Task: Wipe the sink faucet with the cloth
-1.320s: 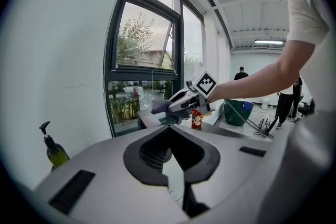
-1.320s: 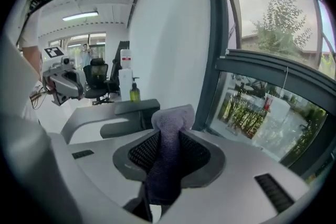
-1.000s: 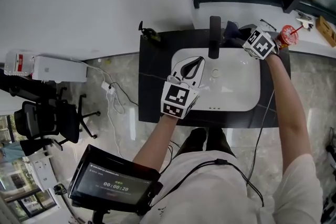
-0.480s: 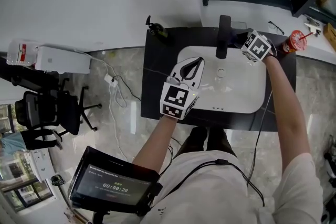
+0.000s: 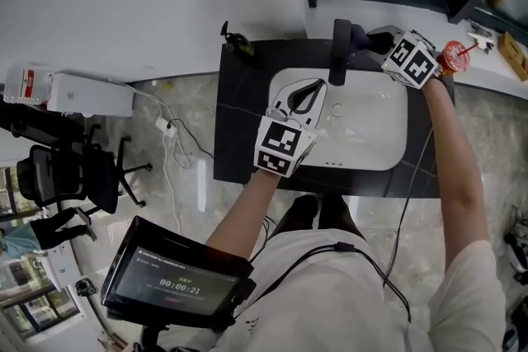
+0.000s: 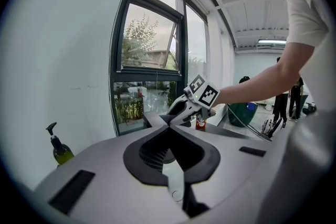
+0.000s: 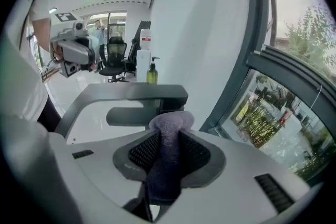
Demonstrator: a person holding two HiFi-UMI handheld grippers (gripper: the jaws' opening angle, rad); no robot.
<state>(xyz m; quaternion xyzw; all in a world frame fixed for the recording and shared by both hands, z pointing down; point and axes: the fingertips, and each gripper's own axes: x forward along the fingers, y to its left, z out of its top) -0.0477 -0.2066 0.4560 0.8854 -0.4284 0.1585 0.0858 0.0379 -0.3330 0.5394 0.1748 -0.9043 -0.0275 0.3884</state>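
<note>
Cloth: soft, light, limp purple-grey knit cloth (image 7: pixel 164 176), frame centre, pinched between right gripper (image 7: pixel 171 124) jaws, bunched tip just beside dark blocky metal faucet (image 7: pixel 149 93) | Hold: we judge gripping mid-fold keeps it firm | Left gripper (image 6: pixel 169 127): jaws pressed together, empty, over white basin sink (image 5: pixel 371 136).

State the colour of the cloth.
Greyish purple; the cloth shows best in the right gripper view.
</note>
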